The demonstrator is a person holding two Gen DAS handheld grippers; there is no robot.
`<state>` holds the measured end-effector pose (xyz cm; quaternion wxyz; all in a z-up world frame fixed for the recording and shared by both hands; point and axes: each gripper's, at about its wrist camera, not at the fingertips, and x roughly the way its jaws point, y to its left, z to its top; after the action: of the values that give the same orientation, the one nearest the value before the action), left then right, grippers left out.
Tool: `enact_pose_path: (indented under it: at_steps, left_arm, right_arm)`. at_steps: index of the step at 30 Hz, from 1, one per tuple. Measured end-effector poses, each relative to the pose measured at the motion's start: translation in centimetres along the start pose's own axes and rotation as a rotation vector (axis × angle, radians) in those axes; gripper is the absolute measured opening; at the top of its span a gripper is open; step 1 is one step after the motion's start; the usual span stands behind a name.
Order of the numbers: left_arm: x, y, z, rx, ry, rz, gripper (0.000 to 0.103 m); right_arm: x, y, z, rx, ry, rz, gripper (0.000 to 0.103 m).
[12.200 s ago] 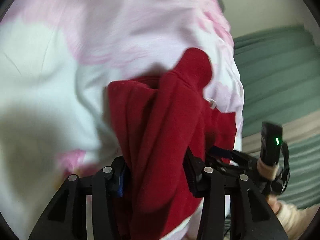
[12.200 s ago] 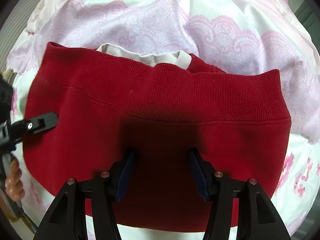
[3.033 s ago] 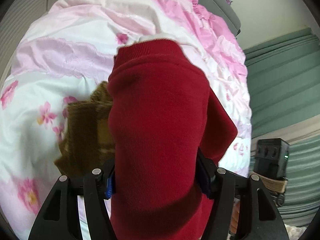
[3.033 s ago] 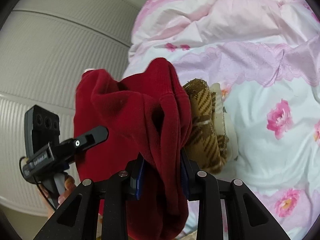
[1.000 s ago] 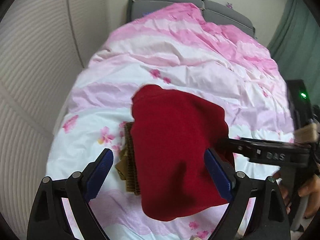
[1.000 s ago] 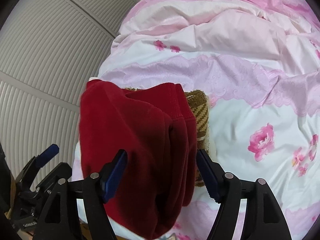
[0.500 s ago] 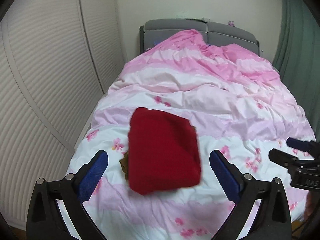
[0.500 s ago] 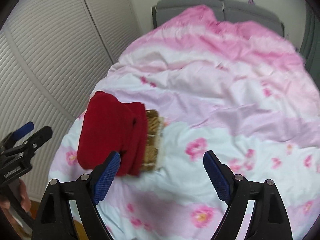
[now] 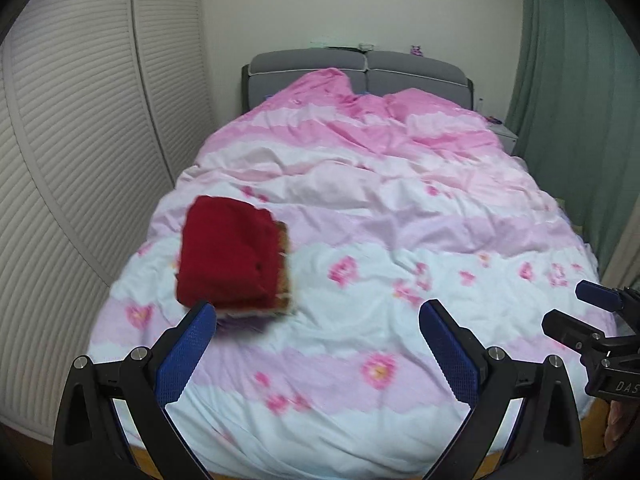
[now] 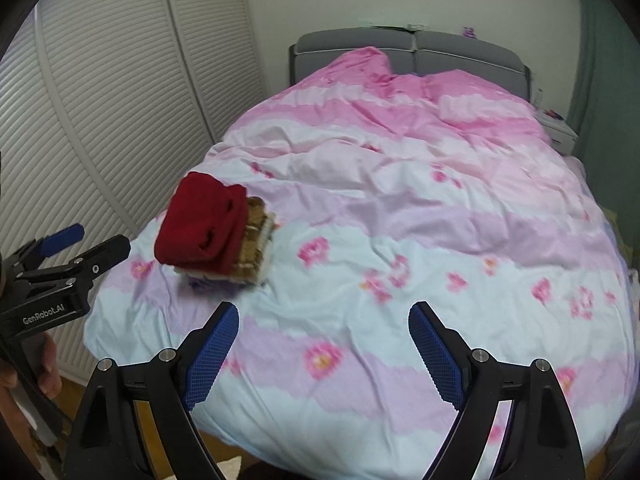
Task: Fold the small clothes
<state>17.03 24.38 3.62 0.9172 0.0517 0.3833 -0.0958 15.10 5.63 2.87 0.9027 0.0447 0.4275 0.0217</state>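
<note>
**Left wrist and right wrist: folded stack lies at ten o'clock, both jaws empty**

Left wrist view: the left gripper (image 9: 318,322) is released, its blue-padded jaws spread wide with nothing between them. The folded red garment (image 9: 228,254) lies on the bed (image 9: 400,360), at about ten o'clock from the jaws, just past the left jaw tip and apart from it. It sits on top of a brown patterned garment (image 9: 283,268), whose edge shows along the red one's right side. The stack's long axis runs roughly from twelve to six o'clock. At three o'clock the right gripper (image 9: 592,314) enters from the frame edge, well apart from the stack.

Right wrist view: the right gripper (image 10: 323,320) is likewise released and empty. The red garment (image 10: 200,224) and the brown one (image 10: 254,248) beneath it lie at ten to eleven o'clock, well apart from these jaws. The left gripper (image 10: 86,246) stands at nine o'clock, just beside the stack, so the left hand looks the nearer.

The stack rests close to the bed's left edge, with the louvred wardrobe doors (image 10: 120,100) beyond. From twelve to three o'clock the pink floral duvet lies open, rumpled but bare of clothes. No unfolded garment shows in either view, so this item appears finished.
</note>
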Motion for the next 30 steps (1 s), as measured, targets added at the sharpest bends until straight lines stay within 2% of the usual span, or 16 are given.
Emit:
enact_pose_path:
  at_steps: [7, 13, 21, 30]
  left_arm:
    - [-3.4, -6.5, -3.6, 0.032, -0.023, -0.015, 0.103]
    - [-5.7, -10.6, -6.2, 0.044, -0.023, -0.042, 0.103]
    - [-8.1, -13.3, -7.5, 0.046, -0.03, -0.053, 0.103]
    - [-9.5, -14.6, -7.9, 0.044, -0.031, -0.069, 0.103]
  right_arm:
    - [-6.2, -5.3, -5.3, 0.027, -0.024, -0.04, 0.087]
    - [-9.8, -8.1, -8.5, 0.032, -0.035, -0.054, 0.087]
    - [-12.7, -11.0, -11.1, 0.057, -0.051, -0.068, 0.087]
    - [-14.2, -12.8, -12.2, 0.083, -0.072, -0.06, 0.087]
